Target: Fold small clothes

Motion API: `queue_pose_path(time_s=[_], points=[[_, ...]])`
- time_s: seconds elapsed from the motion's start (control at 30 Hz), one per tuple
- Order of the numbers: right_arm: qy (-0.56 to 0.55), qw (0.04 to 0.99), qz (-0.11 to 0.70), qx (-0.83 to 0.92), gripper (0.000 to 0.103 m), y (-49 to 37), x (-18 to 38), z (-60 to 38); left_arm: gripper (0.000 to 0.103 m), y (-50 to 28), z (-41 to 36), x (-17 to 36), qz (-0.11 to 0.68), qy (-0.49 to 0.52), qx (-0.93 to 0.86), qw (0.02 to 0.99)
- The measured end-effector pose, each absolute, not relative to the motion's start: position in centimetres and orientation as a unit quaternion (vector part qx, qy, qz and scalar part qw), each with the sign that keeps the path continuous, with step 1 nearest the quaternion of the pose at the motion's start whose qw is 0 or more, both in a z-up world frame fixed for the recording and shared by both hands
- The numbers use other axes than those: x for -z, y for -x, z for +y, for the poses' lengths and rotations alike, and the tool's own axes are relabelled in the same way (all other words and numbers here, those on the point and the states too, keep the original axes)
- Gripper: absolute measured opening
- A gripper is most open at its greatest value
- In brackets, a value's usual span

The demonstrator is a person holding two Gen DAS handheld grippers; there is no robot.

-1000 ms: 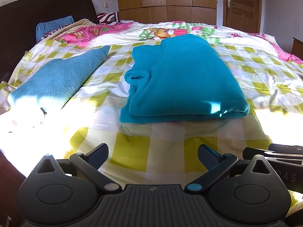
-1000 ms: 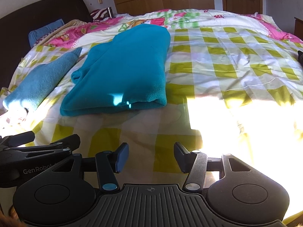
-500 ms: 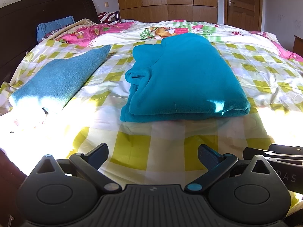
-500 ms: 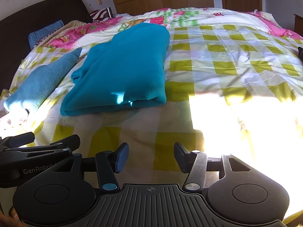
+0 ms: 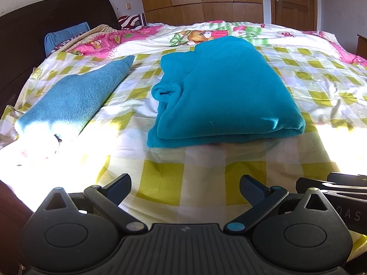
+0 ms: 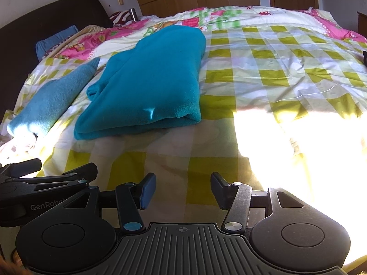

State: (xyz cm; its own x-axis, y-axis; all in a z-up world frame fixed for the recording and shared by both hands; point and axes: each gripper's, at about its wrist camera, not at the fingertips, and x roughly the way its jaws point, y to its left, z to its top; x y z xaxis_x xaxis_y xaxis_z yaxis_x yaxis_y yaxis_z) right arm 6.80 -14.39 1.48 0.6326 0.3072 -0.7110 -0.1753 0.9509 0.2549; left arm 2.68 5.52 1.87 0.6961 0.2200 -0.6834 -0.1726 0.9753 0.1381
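Lying folded in a thick stack mid-bed, the teal fleece garment [image 5: 220,91] rests on the checked quilt [image 5: 316,84], a blue towel [image 5: 73,98] beside it. Both the left gripper [image 5: 184,189] and right gripper [image 6: 183,190] hover spread and empty; any tidying should pinch the loose cuff at the stack's left edge.

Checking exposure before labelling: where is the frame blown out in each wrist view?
Left wrist: sunlight clips the near end of the blue towel and the checked bedcover at left. Right wrist: a clipped sun patch covers the bedcover at right; the folded teal garment is well exposed. Both views: fisheye bending at edges.
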Motion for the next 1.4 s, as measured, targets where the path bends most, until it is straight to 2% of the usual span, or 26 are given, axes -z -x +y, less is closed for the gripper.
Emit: queue_pose_path(time_s=[1.4], points=[[-0.094,0.898,0.405,-0.141,0.053,-6.33,-1.38,-14.65,0.103,-2.51,4.63,-2.14,0.377,-0.057,-0.122,0.916]])
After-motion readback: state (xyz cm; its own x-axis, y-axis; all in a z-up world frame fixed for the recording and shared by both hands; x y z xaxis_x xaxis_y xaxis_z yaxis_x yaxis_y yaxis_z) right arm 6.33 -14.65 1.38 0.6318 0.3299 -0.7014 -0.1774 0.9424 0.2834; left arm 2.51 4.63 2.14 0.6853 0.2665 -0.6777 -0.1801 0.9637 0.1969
